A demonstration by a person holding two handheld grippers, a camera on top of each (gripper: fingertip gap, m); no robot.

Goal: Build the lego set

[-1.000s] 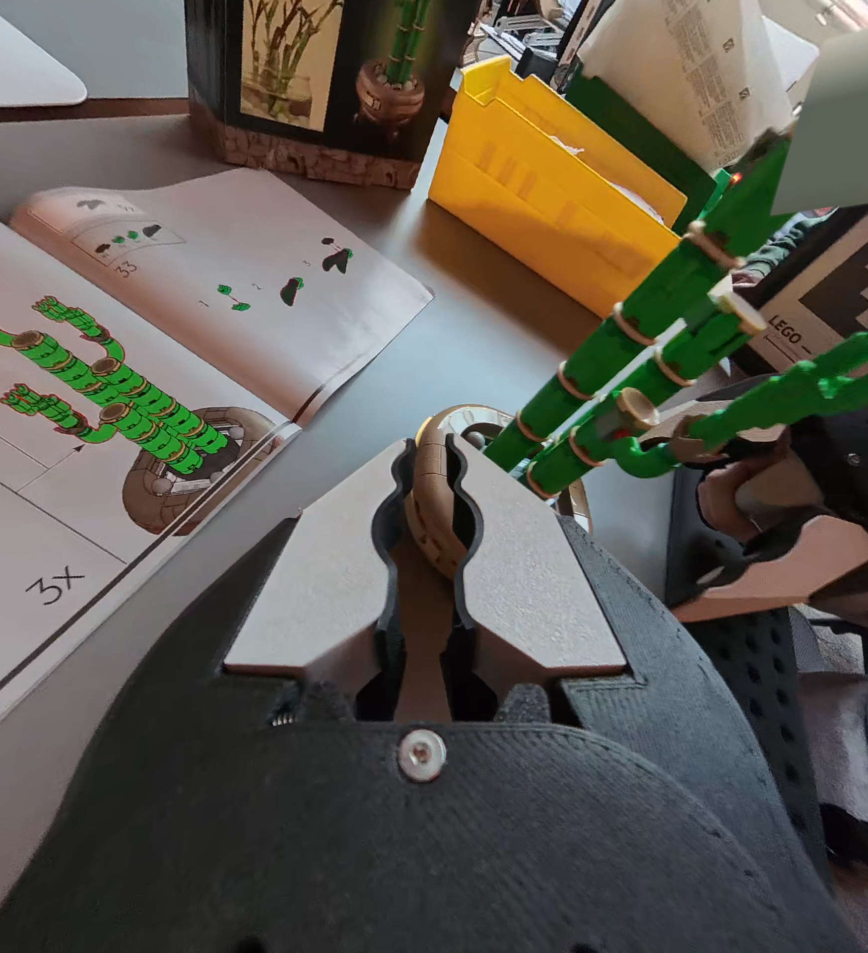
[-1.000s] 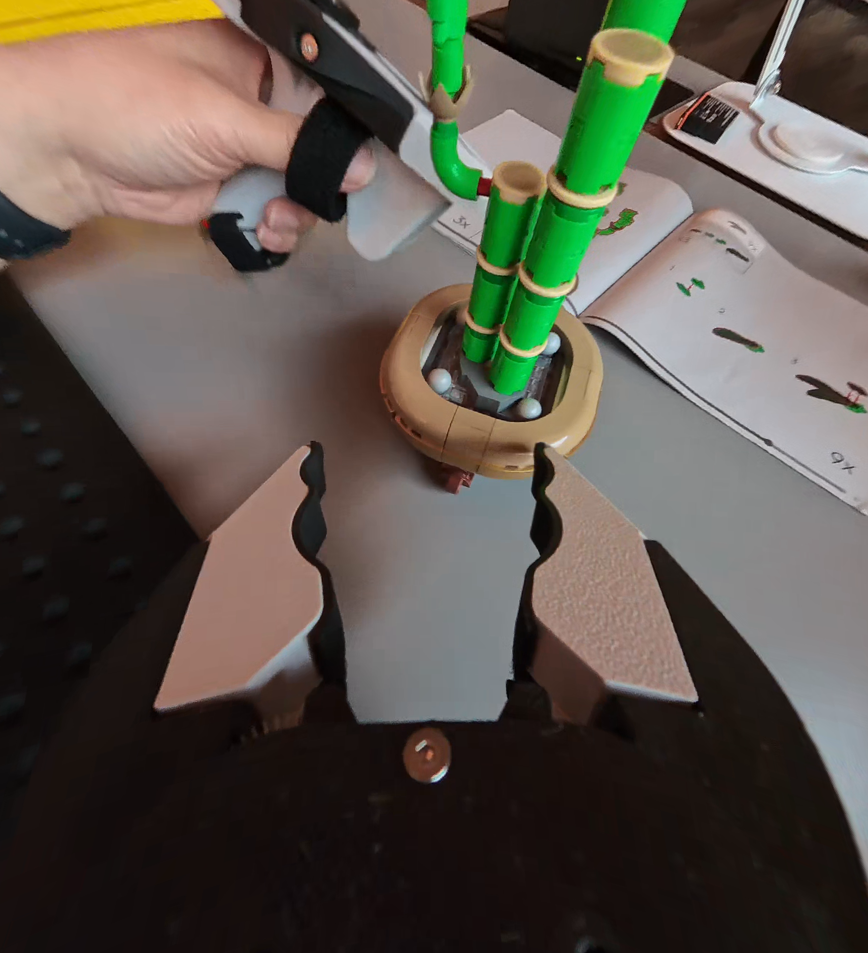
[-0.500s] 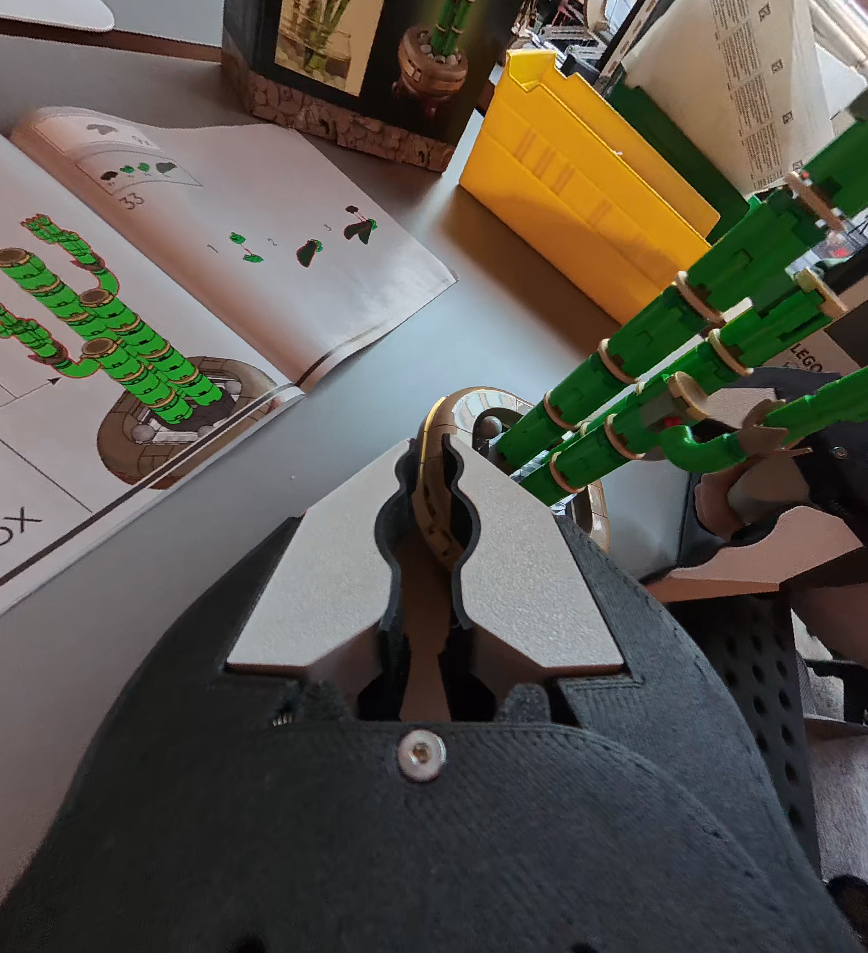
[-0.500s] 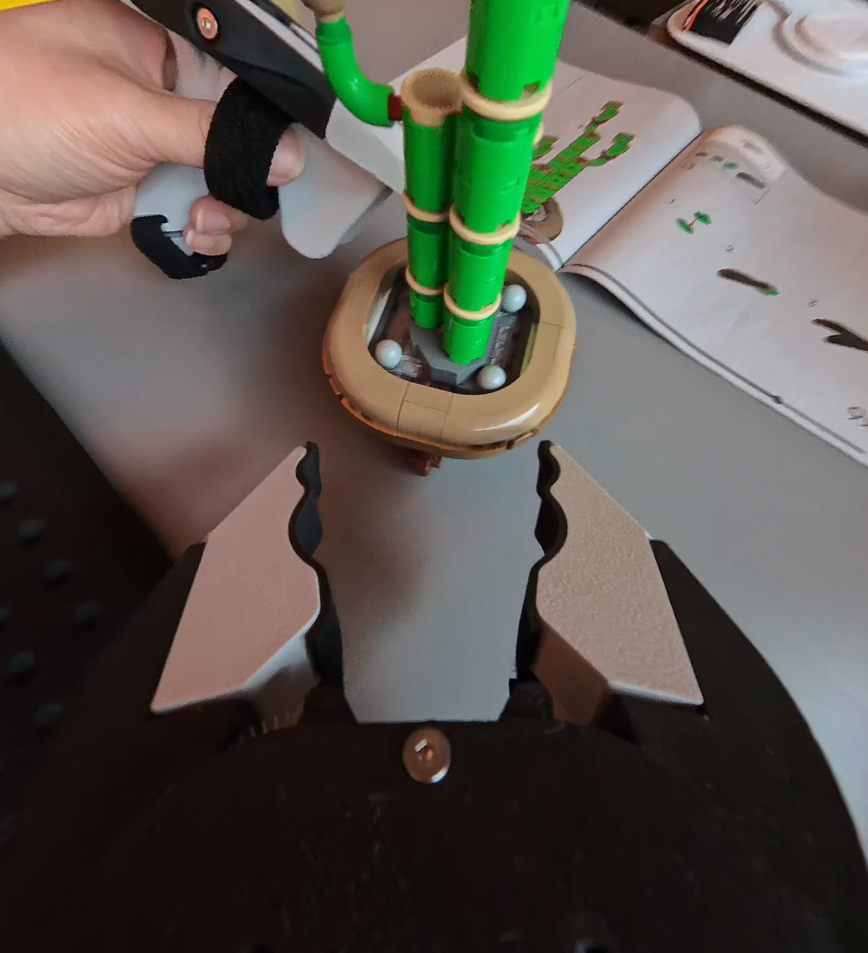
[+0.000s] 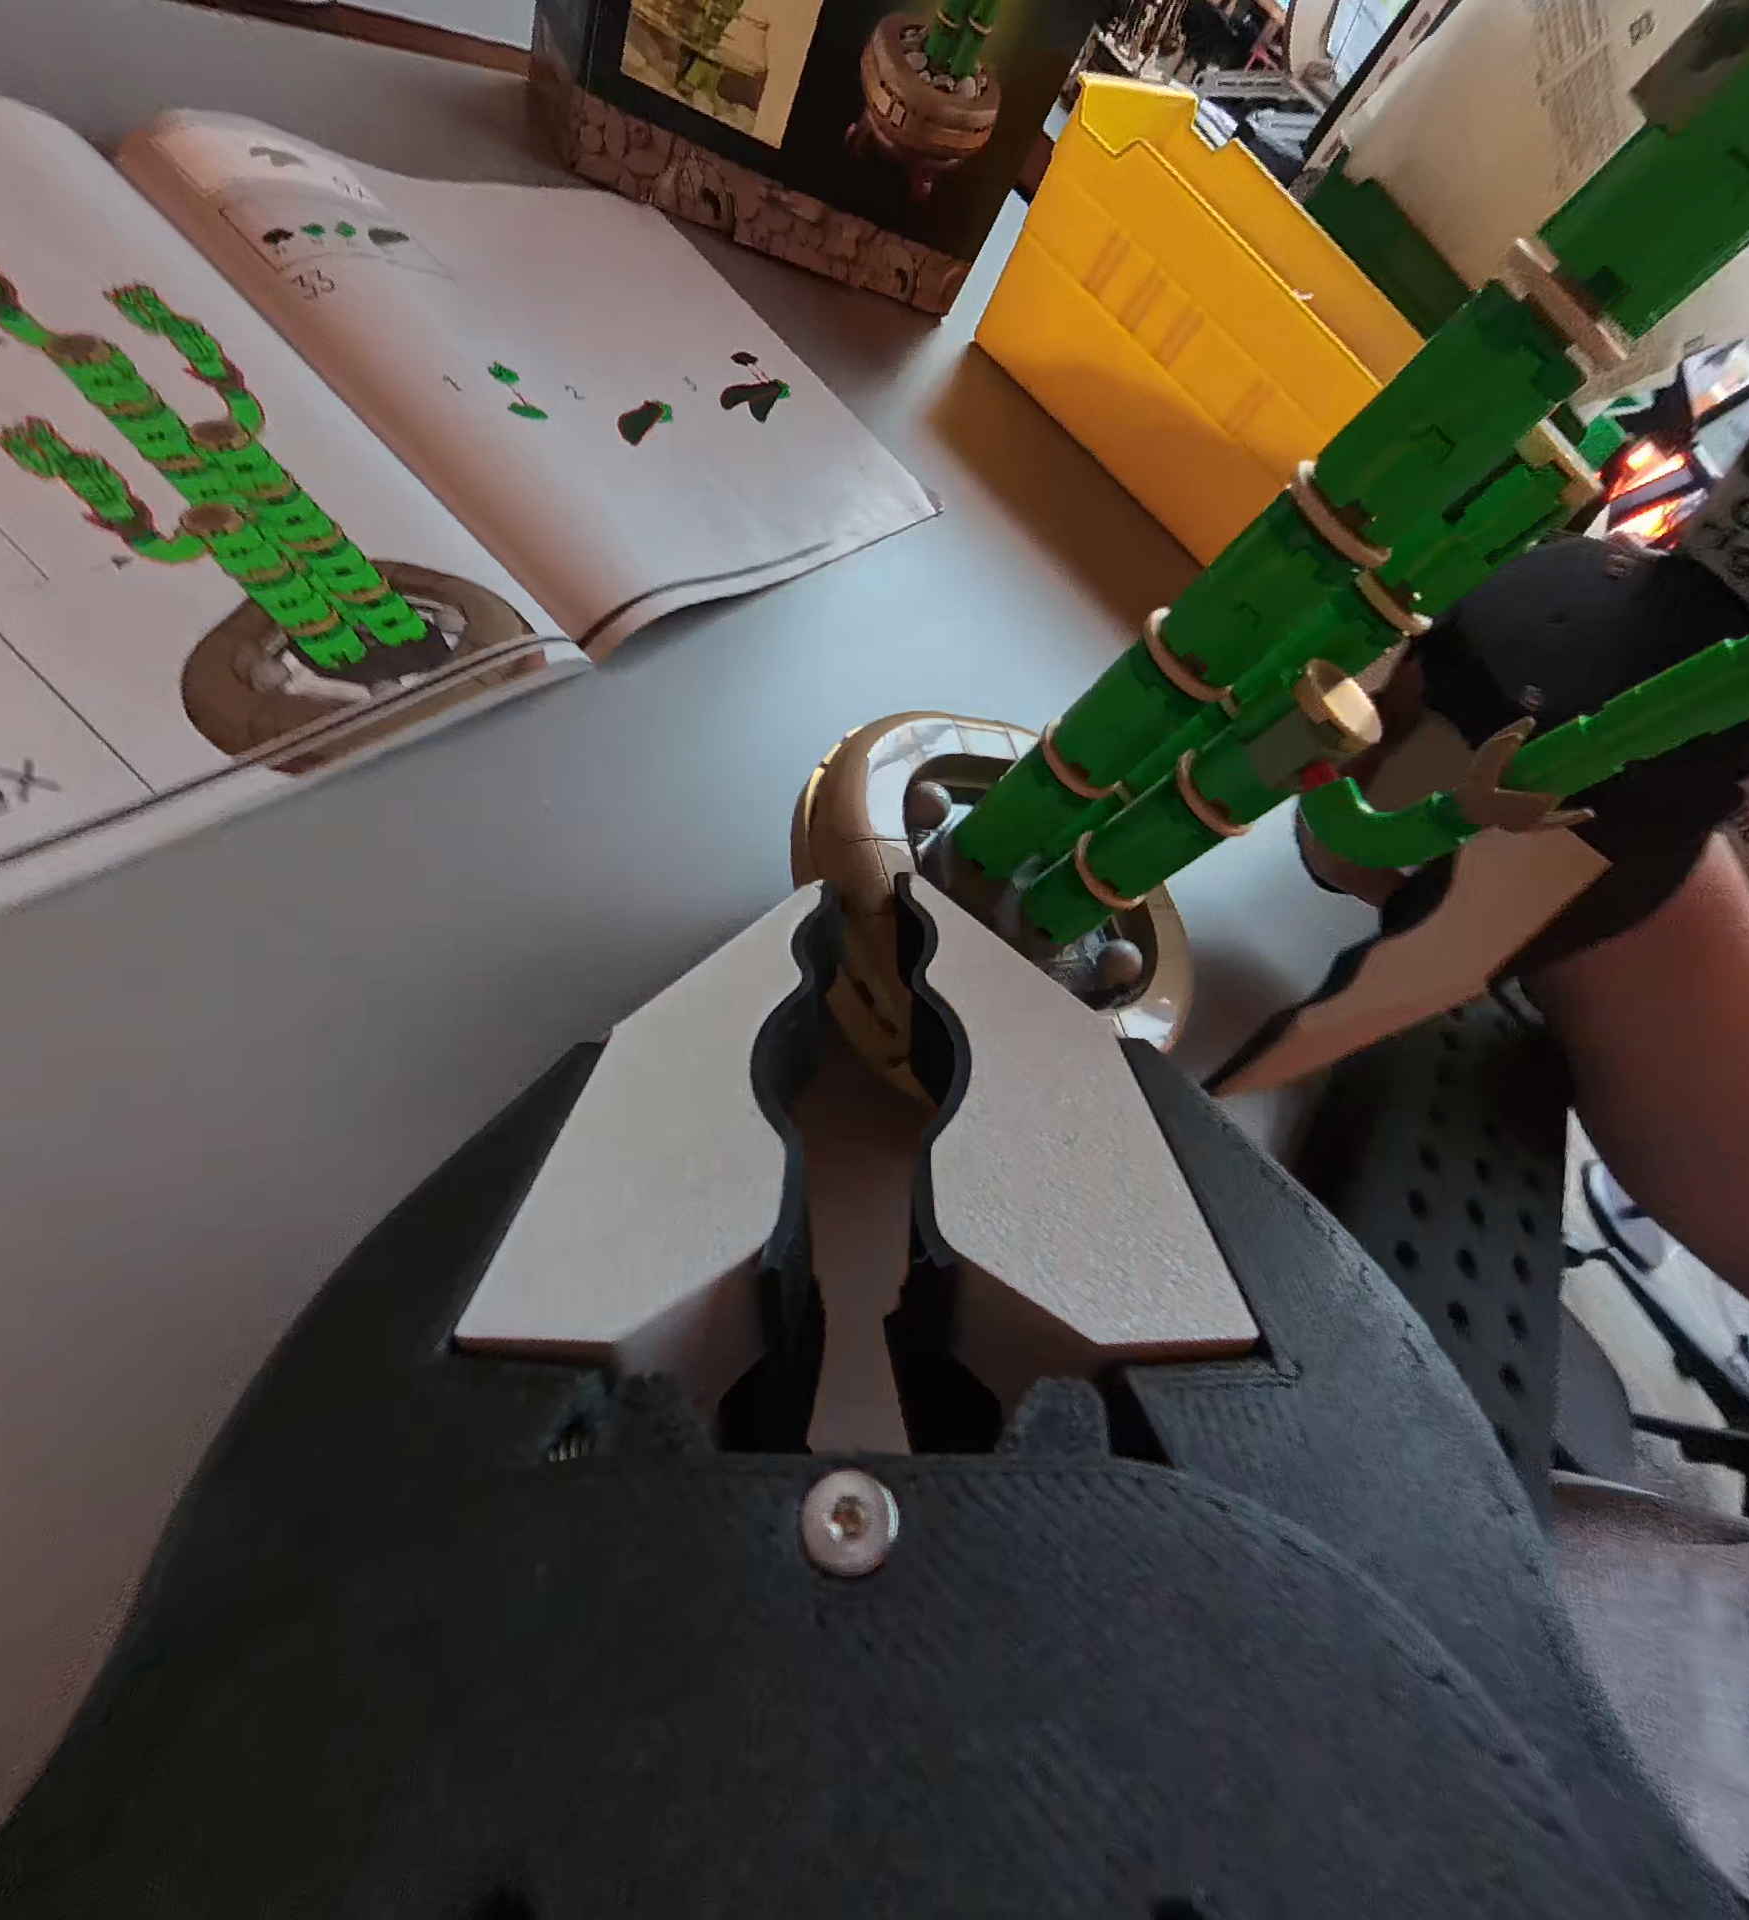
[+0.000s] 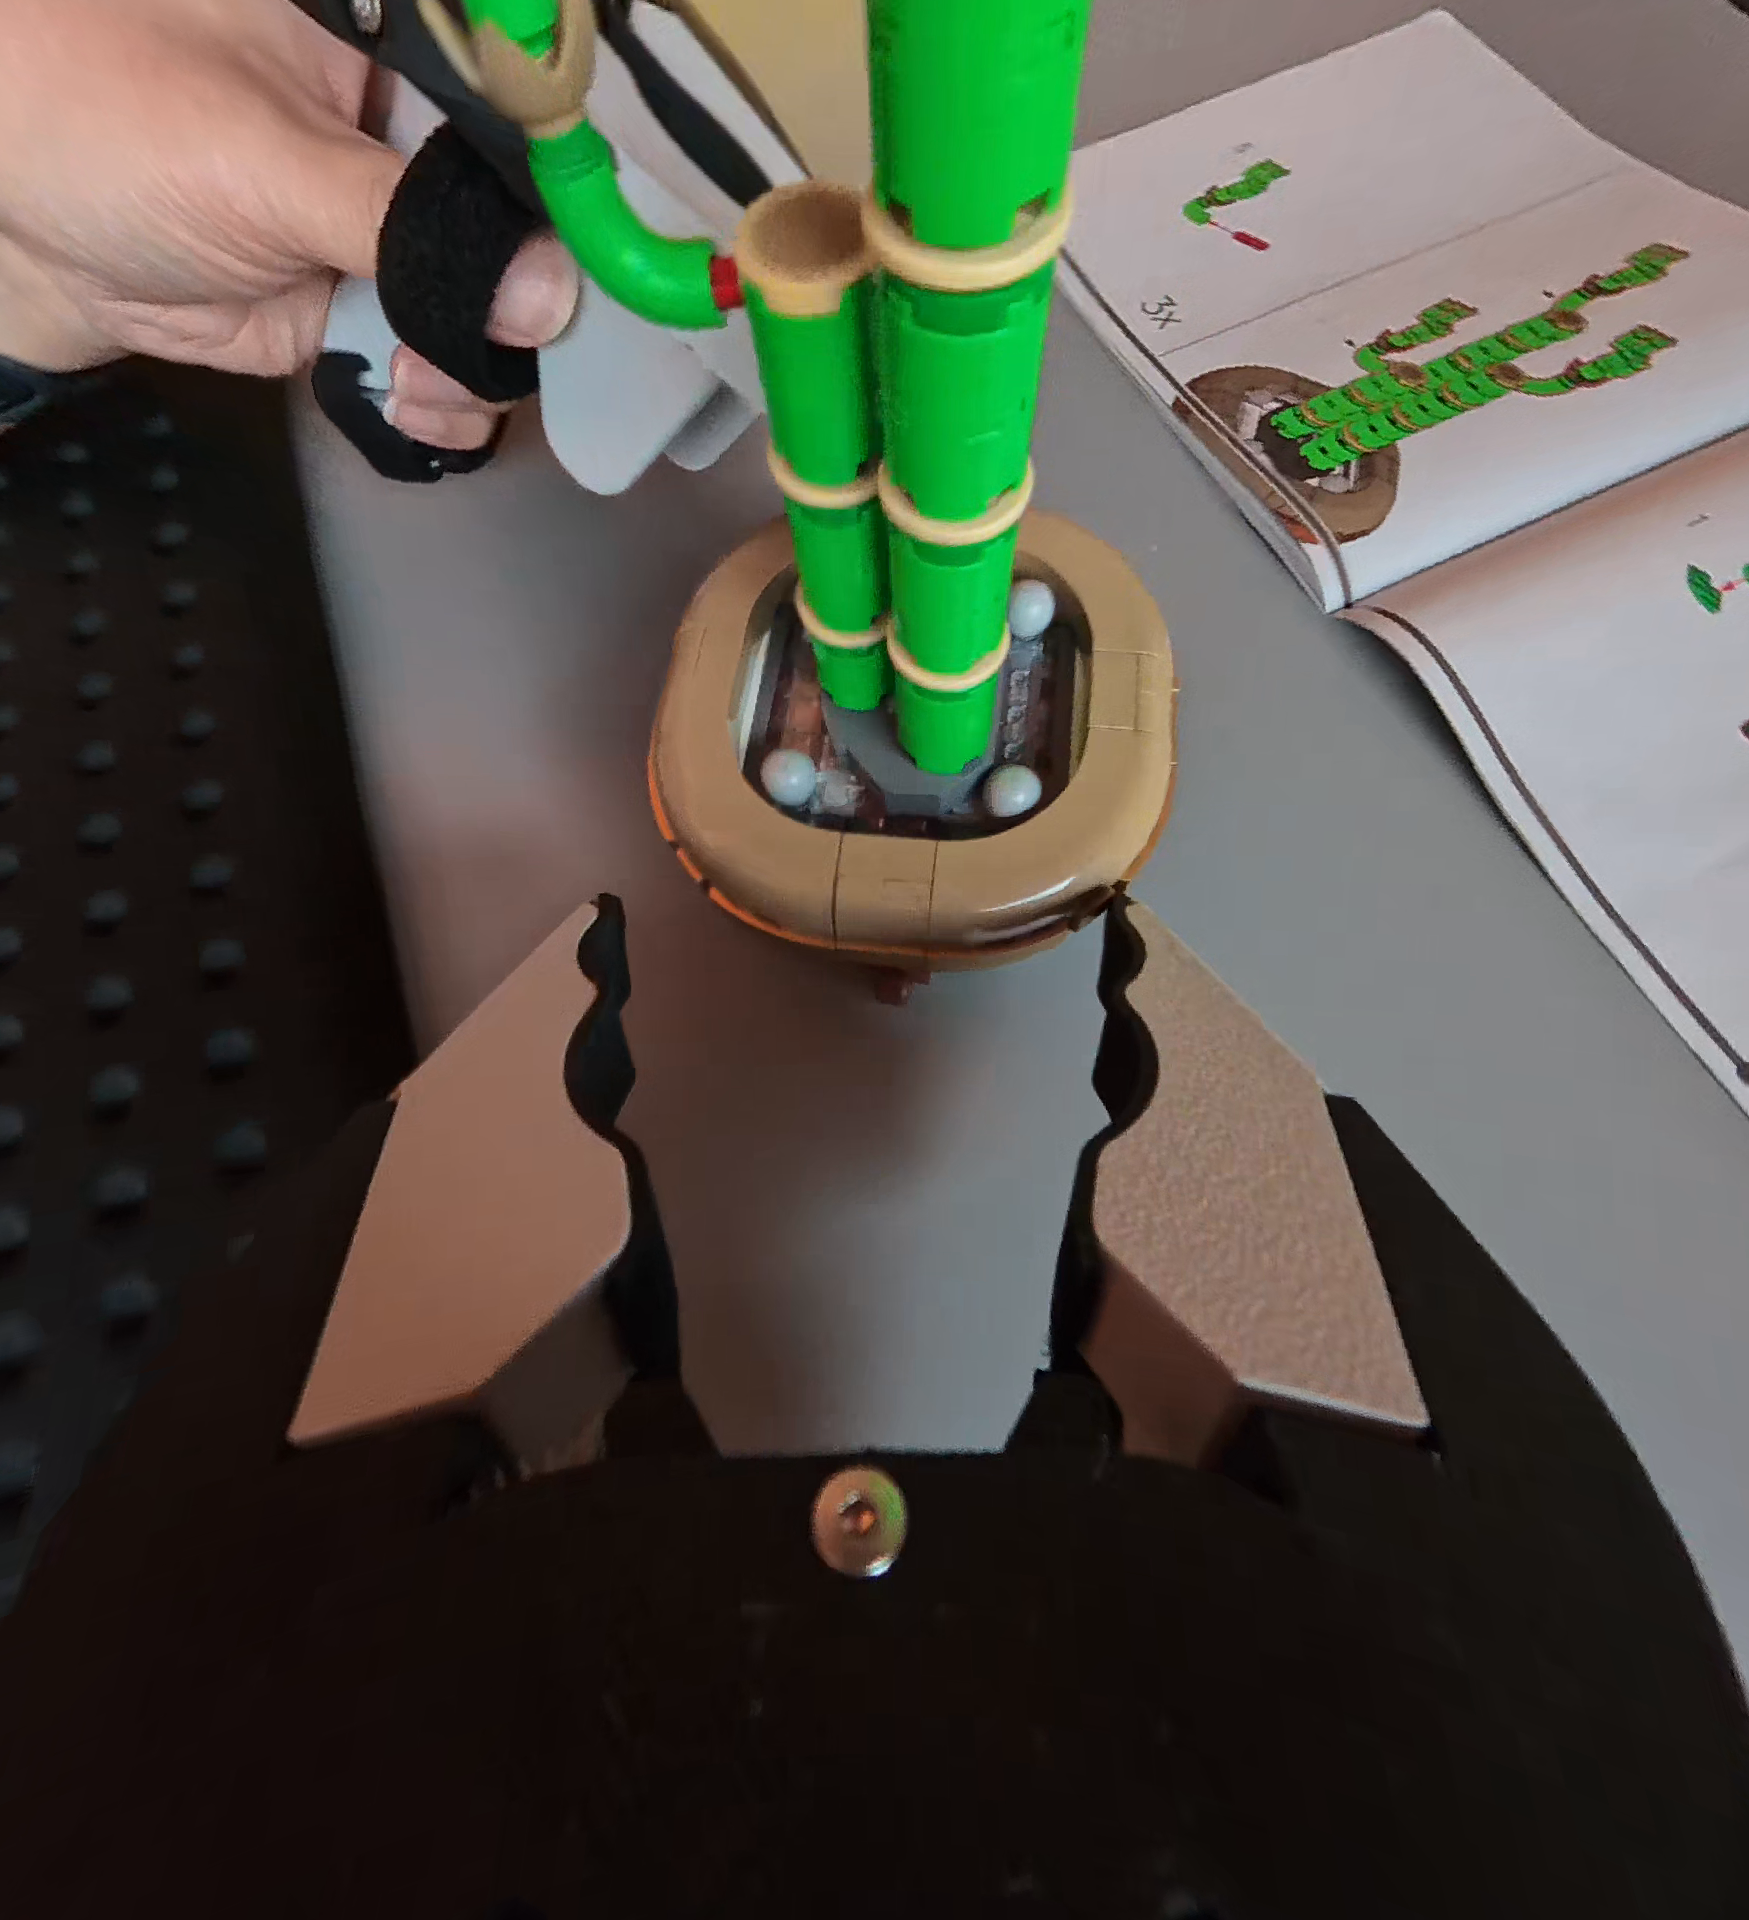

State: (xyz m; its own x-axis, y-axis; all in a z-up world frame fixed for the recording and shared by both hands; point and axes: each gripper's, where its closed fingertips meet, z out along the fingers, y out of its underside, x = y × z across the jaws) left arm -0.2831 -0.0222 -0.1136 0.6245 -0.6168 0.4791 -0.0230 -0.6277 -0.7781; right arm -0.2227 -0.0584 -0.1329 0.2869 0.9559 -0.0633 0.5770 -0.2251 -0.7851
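Bamboo model [image 6: 911, 436]: tall, top-heavy, brittle; best gripped at pot rim [image 5: 865, 935], where left gripper [image 5: 862, 909] pinched; right gripper [image 6: 854, 935] gaped empty.

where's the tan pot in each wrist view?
Left wrist view: pot at centre, rim clamped in the left gripper.
Right wrist view: pot at centre, just beyond the open right gripper.
Shared landmark: open booklet.

You see the tan pot [image 6: 911, 883] upright at frame centre in the right wrist view, on the grey table. Green bamboo stalks [image 6: 953, 416] with tan rings rise from it. A curved green side branch [image 6: 631, 249] joins the shorter stalk's top.
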